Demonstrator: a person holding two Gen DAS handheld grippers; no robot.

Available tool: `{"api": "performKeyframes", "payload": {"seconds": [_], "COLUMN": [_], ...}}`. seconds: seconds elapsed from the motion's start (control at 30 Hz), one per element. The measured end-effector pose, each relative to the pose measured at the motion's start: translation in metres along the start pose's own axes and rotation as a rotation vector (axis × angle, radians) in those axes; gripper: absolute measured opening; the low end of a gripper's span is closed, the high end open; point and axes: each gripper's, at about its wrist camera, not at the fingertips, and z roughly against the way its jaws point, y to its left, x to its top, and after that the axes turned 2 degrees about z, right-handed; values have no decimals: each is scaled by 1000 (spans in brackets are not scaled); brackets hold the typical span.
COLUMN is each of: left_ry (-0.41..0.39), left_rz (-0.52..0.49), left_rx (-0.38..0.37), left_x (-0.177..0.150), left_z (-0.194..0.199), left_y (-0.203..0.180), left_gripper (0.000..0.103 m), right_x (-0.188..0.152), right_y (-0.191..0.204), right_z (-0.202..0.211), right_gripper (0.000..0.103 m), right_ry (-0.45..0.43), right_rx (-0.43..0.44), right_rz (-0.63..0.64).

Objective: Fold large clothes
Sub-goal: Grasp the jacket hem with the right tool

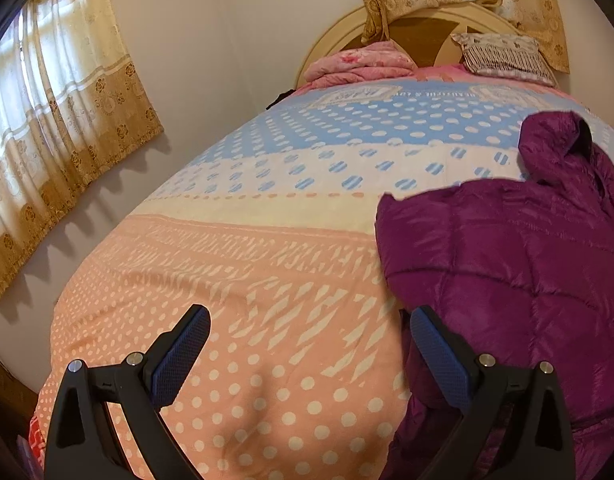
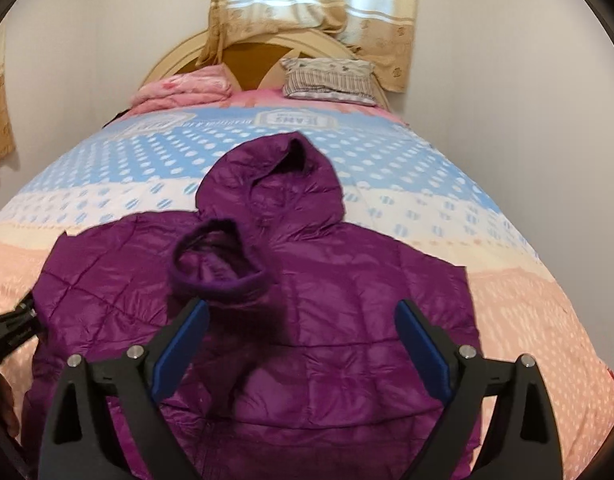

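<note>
1. Purple quilted jacket (image 2: 291,320) lies spread on the bedspread (image 2: 527,300), one cuff (image 2: 219,260) seemingly folded onto its chest.
2. We hold the right gripper (image 2: 301,344) wide open above it, empty.
3. Our left gripper (image 1: 309,354) gapes empty beside its edge.

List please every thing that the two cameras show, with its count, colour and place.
Jacket: one, purple, hooded, spread on the bed; one sleeve cuff lies on its chest.
Bedspread: one, peach, cream and blue with dots, covering the bed.
Folded blanket: one, pink, at the headboard.
Pillow: one, grey striped, at the headboard.
Headboard: one, cream, rounded.
Curtains: beige, at two windows.
Left gripper: open, beside the jacket.
Right gripper: open, above the jacket.
</note>
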Motion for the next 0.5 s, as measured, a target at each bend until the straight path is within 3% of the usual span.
{"api": "performKeyframes", "payload": {"seconds": [0.17, 0.3, 0.43, 0.47, 0.5], "left_ry": [-31, -29, -34, -38, -41], "left_rz": [16, 8, 8, 16, 23], "left_rx": [-4, -5, 4, -6, -14], "left_x": [11, 16, 26, 28, 32], "left_z": [6, 1, 3, 5, 7], "left_y": [4, -8, -21, -22, -25], "left_gripper": [100, 100, 100, 100, 100], "right_x": [-17, -25, -15, -9, -4], "right_y": [-46, -86, -80, -74, -67], "right_z": [-26, -21, 1, 4, 4], "right_gripper": [89, 89, 89, 86, 77], "right_ry": [91, 105, 48, 35, 32], "right_rx": [-123, -173, -153, -128, -86], "right_rz": [-45, -129, -110, -104, -104]}}
